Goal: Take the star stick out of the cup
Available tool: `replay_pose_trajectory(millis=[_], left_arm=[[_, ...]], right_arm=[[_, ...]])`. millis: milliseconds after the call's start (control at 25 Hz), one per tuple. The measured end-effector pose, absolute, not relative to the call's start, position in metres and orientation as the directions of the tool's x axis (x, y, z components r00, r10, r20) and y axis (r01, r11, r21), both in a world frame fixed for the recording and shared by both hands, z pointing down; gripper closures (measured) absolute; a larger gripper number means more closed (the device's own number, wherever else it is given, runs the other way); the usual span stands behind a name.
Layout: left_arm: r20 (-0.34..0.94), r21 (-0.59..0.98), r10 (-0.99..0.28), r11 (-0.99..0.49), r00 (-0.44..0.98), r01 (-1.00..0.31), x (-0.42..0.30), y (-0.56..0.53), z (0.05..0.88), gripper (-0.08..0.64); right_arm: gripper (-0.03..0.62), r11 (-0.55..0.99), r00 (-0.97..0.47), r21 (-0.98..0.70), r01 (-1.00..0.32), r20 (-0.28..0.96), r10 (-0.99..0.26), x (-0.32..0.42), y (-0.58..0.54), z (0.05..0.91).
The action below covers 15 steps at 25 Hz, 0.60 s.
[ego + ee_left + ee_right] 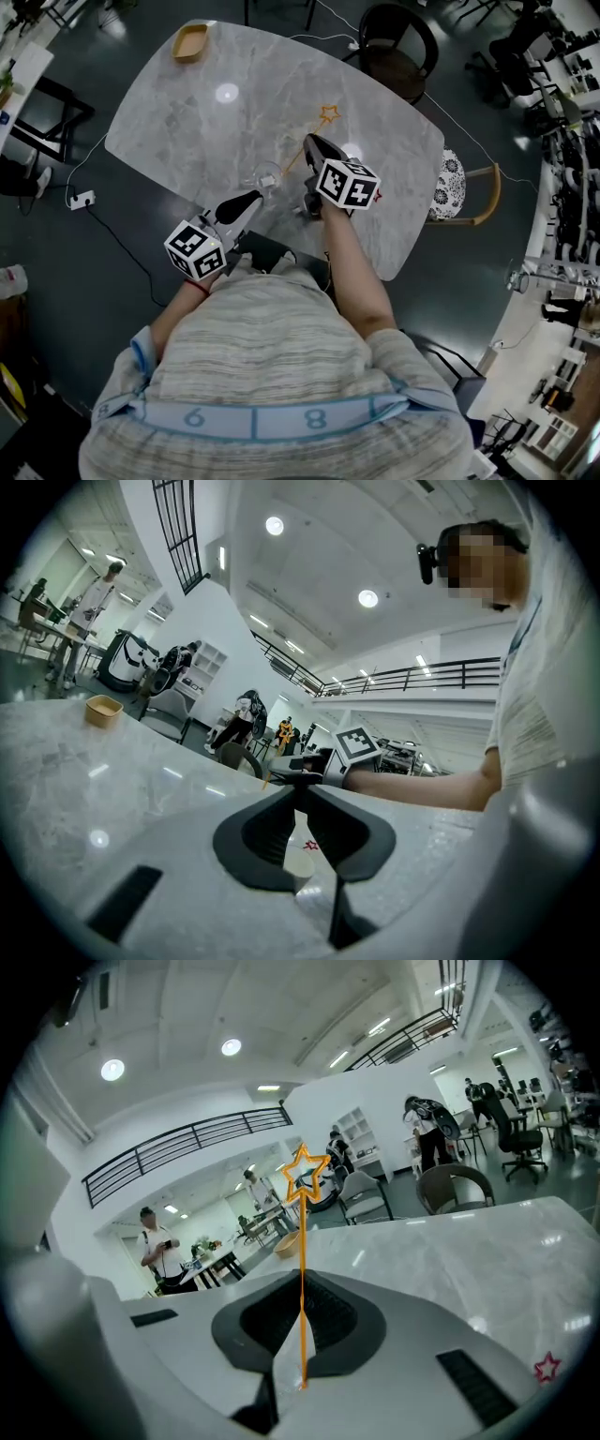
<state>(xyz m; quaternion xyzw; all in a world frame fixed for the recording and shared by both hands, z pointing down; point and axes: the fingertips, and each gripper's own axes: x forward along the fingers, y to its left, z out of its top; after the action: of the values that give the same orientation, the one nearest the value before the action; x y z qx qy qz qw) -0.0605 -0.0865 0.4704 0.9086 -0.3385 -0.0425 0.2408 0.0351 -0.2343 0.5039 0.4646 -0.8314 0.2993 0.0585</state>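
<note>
Looked nearly done, with right gripper (302, 1312) clenched on stick (302, 1241), seemingly clear of cup (265, 178) at its 1 o'clock, left gripper (298, 797) clamping cup; remained only to carry away.

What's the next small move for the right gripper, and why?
Probably pull the right gripper along the star stick, away from the cup: its fingers are shut on the stick, and the left gripper pinches the cup.
</note>
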Motion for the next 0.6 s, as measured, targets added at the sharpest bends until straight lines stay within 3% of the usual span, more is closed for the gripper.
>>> replay_pose_trajectory(millis=[400,600], left_arm=[[0.08,0.469,-0.581,-0.695,0.81,-0.545,-0.031,-0.084,0.471,0.509],[0.081,0.469,-0.551,-0.714,0.83,-0.52,-0.017,-0.079,0.471,0.509]], right_arm=[[0.577,0.21,-0.433,-0.534,-0.819,0.334,-0.837,0.117,-0.226,0.501],[0.577,0.044,-0.322,-0.638,-0.768,0.327,-0.888,0.159,-0.214,0.519]])
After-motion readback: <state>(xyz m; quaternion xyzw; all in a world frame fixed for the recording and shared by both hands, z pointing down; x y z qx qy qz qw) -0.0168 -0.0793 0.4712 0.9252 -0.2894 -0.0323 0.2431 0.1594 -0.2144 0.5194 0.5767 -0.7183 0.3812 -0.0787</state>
